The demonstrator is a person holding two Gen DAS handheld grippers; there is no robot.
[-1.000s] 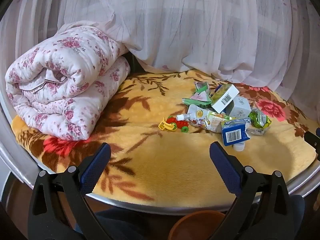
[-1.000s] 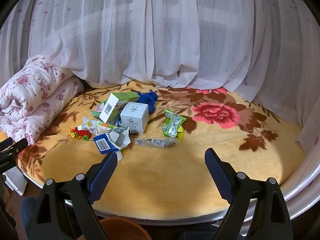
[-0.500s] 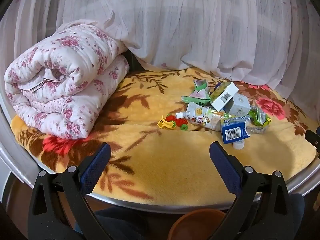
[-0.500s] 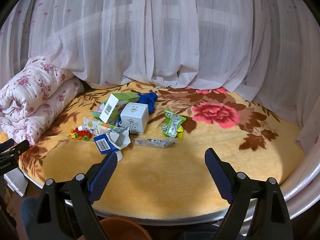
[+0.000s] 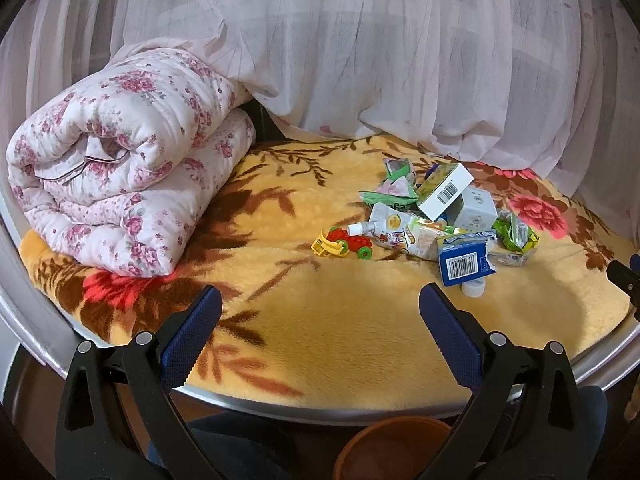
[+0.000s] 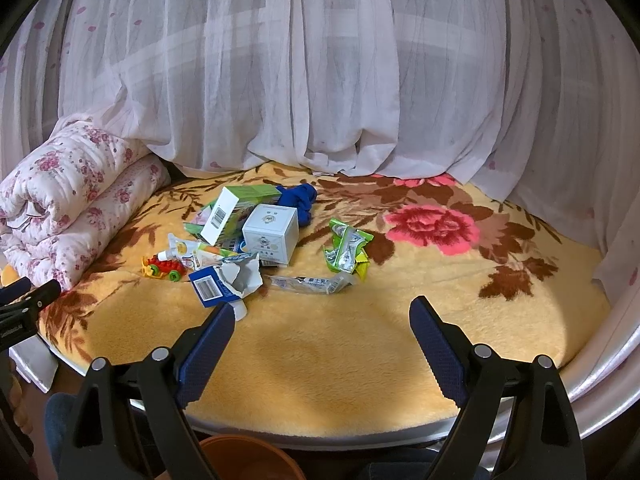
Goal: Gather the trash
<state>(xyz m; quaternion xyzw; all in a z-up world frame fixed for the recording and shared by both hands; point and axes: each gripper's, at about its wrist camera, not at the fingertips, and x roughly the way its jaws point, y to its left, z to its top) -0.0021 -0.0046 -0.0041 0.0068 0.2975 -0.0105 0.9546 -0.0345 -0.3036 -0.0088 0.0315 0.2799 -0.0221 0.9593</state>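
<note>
Both grippers empty, jaws wide open.
Left gripper [image 5: 320, 312] and right gripper [image 6: 322, 320] at blanket [image 6: 320, 352] front edge; trash pile [image 6: 256, 240] mid-blanket, possibly torn cartons.

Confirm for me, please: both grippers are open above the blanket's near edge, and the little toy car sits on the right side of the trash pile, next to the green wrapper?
Not quite. The toy car sits on the left side of the pile, near the rolled quilt; the green wrapper lies on the right. The right wrist view shows this. The left gripper and right gripper are indeed open above the blanket's near edge.
</note>
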